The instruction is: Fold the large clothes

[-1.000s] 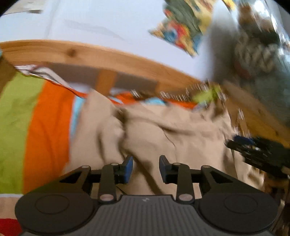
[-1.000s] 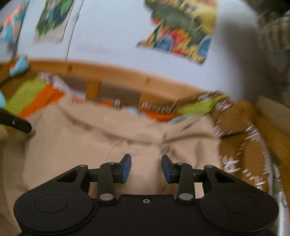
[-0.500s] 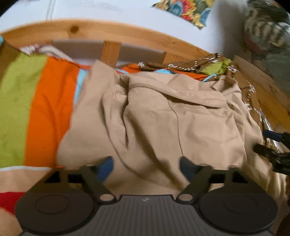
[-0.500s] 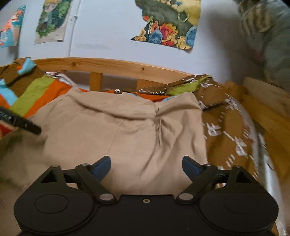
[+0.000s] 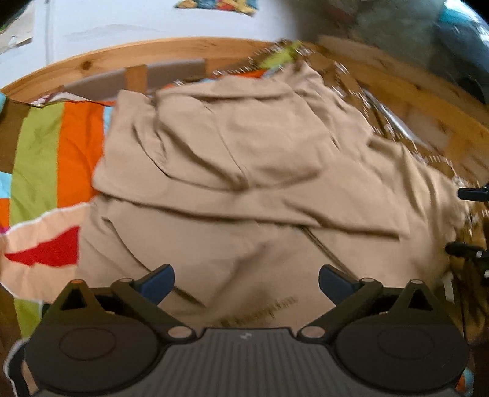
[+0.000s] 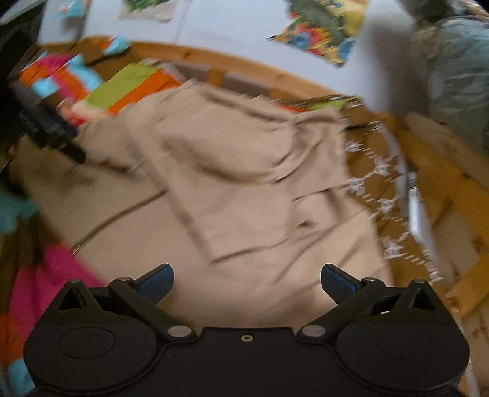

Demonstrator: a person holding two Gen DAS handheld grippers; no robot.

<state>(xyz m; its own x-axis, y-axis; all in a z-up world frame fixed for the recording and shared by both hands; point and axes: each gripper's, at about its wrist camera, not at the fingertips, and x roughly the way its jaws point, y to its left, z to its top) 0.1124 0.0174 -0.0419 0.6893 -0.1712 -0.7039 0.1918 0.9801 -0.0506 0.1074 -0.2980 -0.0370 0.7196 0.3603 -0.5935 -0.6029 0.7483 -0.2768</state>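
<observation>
A large tan hooded sweatshirt (image 5: 244, 183) lies spread on the striped bedspread, its hood folded down over the body. My left gripper (image 5: 246, 282) hovers open over its lower part, nothing between the blue pads. In the right wrist view the same sweatshirt (image 6: 238, 171) fills the middle, with a drawstring (image 6: 119, 213) trailing to the left. My right gripper (image 6: 247, 282) is open above the cloth and holds nothing. The right gripper's finger tips (image 5: 470, 195) show at the right edge of the left wrist view; the left gripper (image 6: 49, 134) shows at the left of the right wrist view.
A colourful striped bedspread (image 5: 45, 146) covers the bed. A wooden bed rail (image 5: 137, 58) curves along the back and a wooden side rail (image 6: 443, 171) runs on the right. Brown patterned fabric (image 6: 382, 183) lies beside the sweatshirt. Posters (image 6: 324, 27) hang on the wall.
Both grippers went from nearly shut to wide open and let go of the sweatshirt, then pulled back. The hood part now lies folded down over the body.
</observation>
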